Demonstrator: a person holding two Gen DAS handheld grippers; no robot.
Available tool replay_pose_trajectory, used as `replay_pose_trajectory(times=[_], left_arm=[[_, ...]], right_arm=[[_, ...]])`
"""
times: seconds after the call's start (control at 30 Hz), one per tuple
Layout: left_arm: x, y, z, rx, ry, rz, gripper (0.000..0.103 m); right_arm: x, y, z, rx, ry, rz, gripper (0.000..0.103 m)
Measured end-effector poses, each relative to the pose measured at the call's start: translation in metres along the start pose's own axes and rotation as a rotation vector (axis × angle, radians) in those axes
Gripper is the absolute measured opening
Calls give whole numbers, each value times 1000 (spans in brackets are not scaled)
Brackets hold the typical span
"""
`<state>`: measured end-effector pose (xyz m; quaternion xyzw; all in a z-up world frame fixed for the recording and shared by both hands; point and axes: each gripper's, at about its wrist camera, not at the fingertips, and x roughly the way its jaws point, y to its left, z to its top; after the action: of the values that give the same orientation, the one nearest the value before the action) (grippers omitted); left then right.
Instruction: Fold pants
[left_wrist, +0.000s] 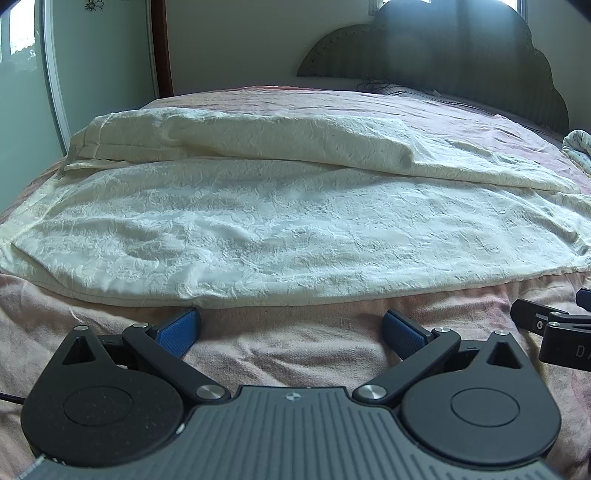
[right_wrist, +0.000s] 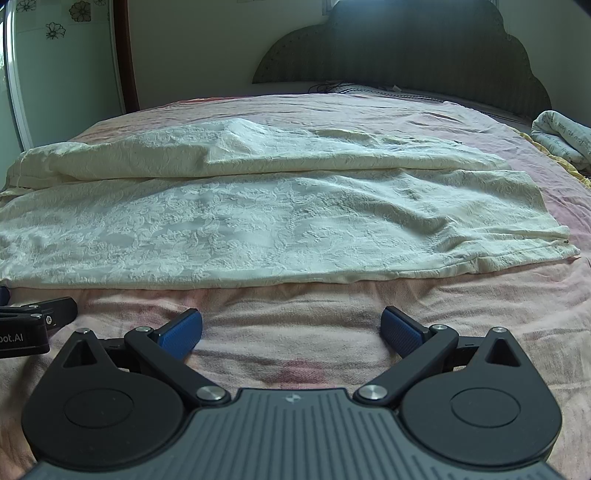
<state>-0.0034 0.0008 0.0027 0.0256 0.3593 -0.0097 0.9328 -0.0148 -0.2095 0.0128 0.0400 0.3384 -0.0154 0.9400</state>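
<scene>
On the pink bedspread (left_wrist: 280, 343), cream textured pants (left_wrist: 295, 229) lie spread crosswise, one leg nearer, the other partly folded over behind it. Just short of the near edge, the left gripper (left_wrist: 290, 328) and right gripper (right_wrist: 291, 326) sit side by side, jaws released and wide apart, grasping nothing. A dark headboard (right_wrist: 406, 48) stands beyond.

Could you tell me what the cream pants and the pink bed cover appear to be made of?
The pants look like thin woven fabric, possibly cotton, matte, with a raised floral pattern. The bed cover looks softer and fuzzier, perhaps brushed cotton or terry: faded, faintly napped.
</scene>
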Motion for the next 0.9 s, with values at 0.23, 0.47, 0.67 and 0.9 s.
replay_pose_trajectory(times=[0.23,0.47,0.67,0.9], left_arm=[[2,0,1,-4,-12,1,102],[2,1,1,-4,-13,0,102],[1,0,1,-4,-15,2,102],[1,-1,0,-4,-14,11,102]], right_arm=[[0,0,0,0,-1,0,103],[0,-1,0,1,-2,1,103],[-1,-1,0,1,-3,1,103],[-1,0,0,1,-3,2,103]])
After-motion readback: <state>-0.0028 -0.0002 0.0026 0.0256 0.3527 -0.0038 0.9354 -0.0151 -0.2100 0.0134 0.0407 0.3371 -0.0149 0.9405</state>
